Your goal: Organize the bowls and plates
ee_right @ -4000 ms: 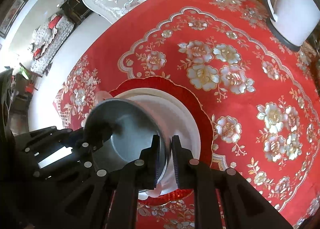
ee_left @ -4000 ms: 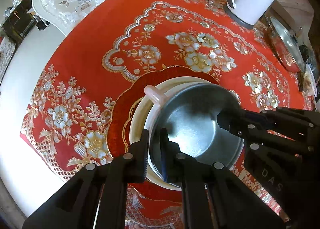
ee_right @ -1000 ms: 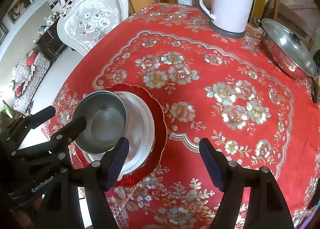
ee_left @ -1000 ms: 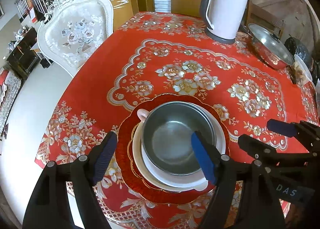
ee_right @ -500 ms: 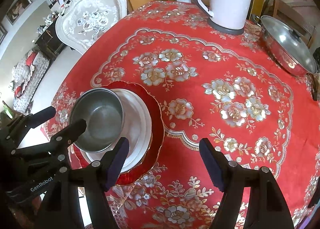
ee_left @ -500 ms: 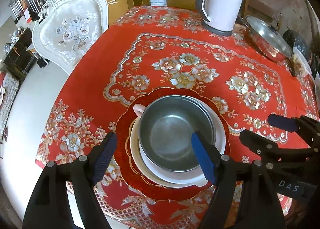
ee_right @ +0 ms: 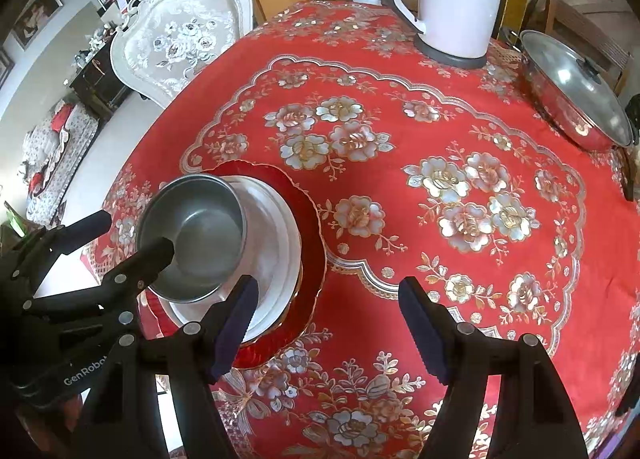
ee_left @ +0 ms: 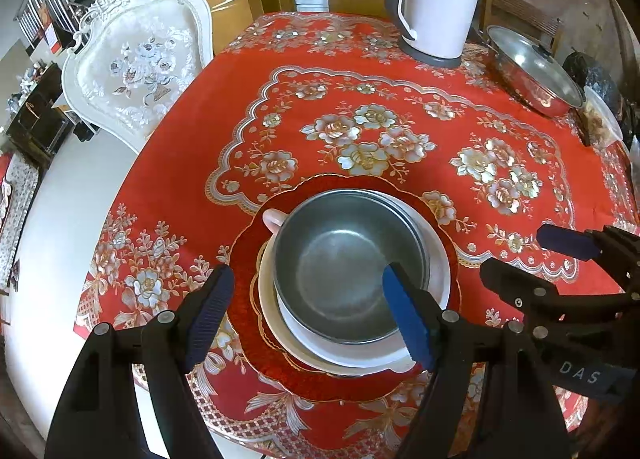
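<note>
Released since four seconds ago, the dull steel bowl [ee_left: 344, 263] nests in a smooth white bowl [ee_left: 436, 259] on a scalloped red plate [ee_left: 244, 291]. Left gripper [ee_left: 308, 311] and right gripper [ee_right: 328, 323] hang spread wide, empty.

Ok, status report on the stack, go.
Left gripper open, right gripper open, both empty. Steel bowl nested in white bowl on red plate. Nothing obstructing.
</note>
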Demonstrator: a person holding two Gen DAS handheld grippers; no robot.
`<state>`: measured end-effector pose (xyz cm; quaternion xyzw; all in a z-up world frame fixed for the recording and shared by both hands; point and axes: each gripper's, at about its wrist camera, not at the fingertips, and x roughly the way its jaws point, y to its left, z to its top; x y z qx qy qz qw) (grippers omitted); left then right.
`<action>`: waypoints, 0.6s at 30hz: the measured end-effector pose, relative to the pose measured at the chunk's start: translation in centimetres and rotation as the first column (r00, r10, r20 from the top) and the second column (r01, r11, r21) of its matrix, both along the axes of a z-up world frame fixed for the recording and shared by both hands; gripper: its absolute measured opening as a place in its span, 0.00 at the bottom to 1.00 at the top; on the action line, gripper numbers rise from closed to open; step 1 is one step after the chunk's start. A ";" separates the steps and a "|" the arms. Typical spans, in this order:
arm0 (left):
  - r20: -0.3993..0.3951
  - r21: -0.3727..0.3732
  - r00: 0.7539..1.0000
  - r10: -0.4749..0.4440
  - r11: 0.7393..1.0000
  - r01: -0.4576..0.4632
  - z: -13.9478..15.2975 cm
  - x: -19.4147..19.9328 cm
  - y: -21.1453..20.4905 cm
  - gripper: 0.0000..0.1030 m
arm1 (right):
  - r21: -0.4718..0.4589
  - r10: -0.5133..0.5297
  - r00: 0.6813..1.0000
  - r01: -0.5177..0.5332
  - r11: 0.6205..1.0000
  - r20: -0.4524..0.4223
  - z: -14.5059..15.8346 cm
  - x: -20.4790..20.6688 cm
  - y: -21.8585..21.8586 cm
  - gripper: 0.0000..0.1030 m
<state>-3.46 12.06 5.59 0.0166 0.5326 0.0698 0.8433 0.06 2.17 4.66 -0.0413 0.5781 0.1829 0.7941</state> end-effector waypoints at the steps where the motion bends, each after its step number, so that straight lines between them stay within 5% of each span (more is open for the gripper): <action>1: -0.001 -0.002 1.000 0.000 1.000 0.000 0.0 0.0 0.0 0.75 | 0.000 0.002 1.000 -0.002 1.000 0.000 0.0 0.0 0.1 0.72; 18: -0.008 -0.027 1.000 0.000 1.000 0.000 -0.3 -0.5 0.4 0.75 | -0.018 0.007 1.000 -0.007 1.000 0.000 -0.2 -0.1 0.3 0.72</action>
